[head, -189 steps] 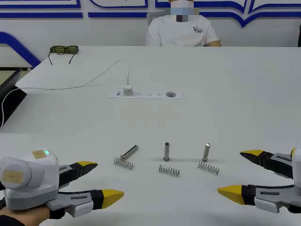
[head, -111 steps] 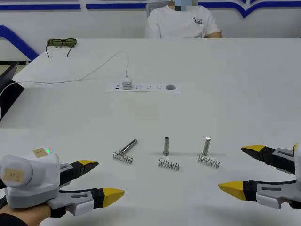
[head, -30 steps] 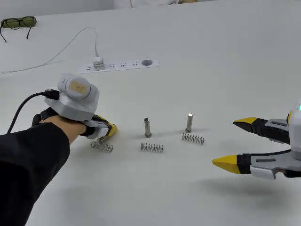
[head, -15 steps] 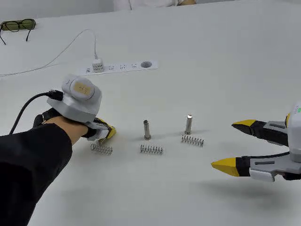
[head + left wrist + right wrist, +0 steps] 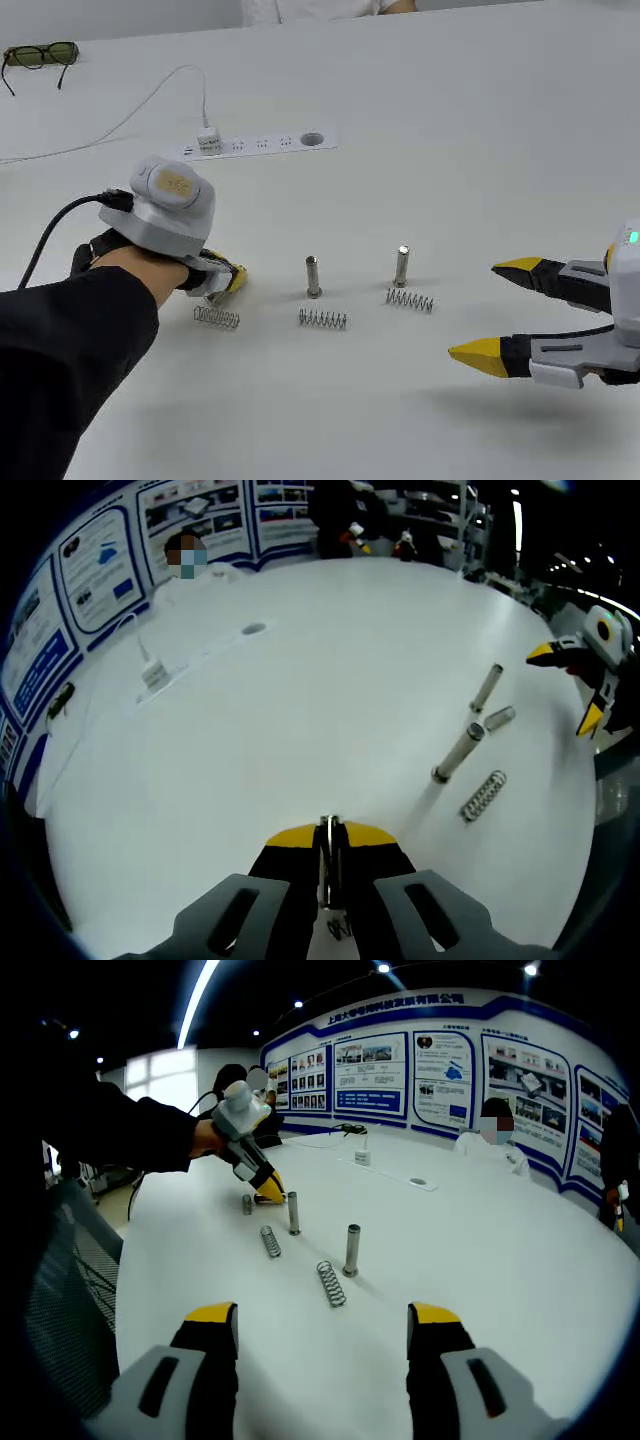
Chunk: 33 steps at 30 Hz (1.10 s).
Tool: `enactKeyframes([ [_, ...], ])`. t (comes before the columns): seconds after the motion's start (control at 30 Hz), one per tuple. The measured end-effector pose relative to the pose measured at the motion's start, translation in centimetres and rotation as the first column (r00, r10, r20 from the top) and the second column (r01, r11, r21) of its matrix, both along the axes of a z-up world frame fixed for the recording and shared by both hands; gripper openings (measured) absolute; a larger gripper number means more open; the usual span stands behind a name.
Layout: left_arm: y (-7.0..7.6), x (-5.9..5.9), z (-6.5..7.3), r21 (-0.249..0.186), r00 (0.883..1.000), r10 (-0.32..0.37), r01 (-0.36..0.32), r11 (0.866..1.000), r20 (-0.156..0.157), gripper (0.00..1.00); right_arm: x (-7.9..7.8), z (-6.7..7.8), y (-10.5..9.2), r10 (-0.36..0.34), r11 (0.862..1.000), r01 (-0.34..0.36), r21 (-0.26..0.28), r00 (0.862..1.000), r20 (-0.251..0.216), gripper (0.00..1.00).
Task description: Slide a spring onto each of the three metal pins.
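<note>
White worktop [image 5: 480,150]; power strip [image 5: 250,145] and glasses [image 5: 40,52] sit at the far side, well apart from the work. Left gripper [image 5: 228,281]: jaws closed tight on the left pin [image 5: 327,865], seen in the left gripper view as a slim steel shaft pinched between the yellow tips. Tips are down near the table, with the left spring [image 5: 217,317] lying free just beside them. Judgement: pin is gripped so it can be steadied or presented for its spring. Middle pin [image 5: 313,277] and right pin [image 5: 401,265] stand upright; middle spring [image 5: 322,318] and right spring [image 5: 410,299] lie flat just in front, none threaded on. Right gripper [image 5: 497,310]: jaws wide apart, nothing held, hovering to the right of the right pin, probably placed to fetch a spring. No spring fitted yet
</note>
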<state>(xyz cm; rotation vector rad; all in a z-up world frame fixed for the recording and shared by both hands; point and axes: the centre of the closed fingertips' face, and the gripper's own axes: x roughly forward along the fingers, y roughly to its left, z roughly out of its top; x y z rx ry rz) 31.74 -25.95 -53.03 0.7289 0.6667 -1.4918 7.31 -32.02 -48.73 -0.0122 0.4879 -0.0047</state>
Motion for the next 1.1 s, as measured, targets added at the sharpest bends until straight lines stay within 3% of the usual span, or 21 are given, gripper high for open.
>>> enactKeyframes([
  [0.53, 0.9, -0.2, 2.2, -0.053, 1.0, 0.017, -0.018, 0.998, -0.009, 0.08, 0.0, 0.1, 0.3, 0.008, 1.0, -0.008, -0.001, 1.0, 0.002, 0.7],
  [1.1, 2.7, -0.3, 3.3, -0.102, 0.998, 0.052, -0.054, 0.993, -0.021, 0.08, 0.3, 0.3, 0.7, 0.025, 1.0, -0.025, -0.009, 1.0, -0.001, 0.7],
])
